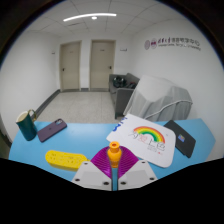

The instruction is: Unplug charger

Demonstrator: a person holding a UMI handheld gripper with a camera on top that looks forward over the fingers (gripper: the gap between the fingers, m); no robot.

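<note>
My gripper (114,163) is shut on a small orange plug-like piece (115,150), which sticks up from between the two purple pads (99,168). I hold it above the near part of a blue table (30,150). No cable or socket shows attached to the orange piece. Its lower part is hidden between the pads.
On the table, a teal mug (25,125) stands at the far left with a purple phone-like slab (52,128) beside it. A yellow flat object (65,158) lies left of the fingers. A white sheet with a rainbow (146,135) and a dark tablet (185,139) lie to the right.
</note>
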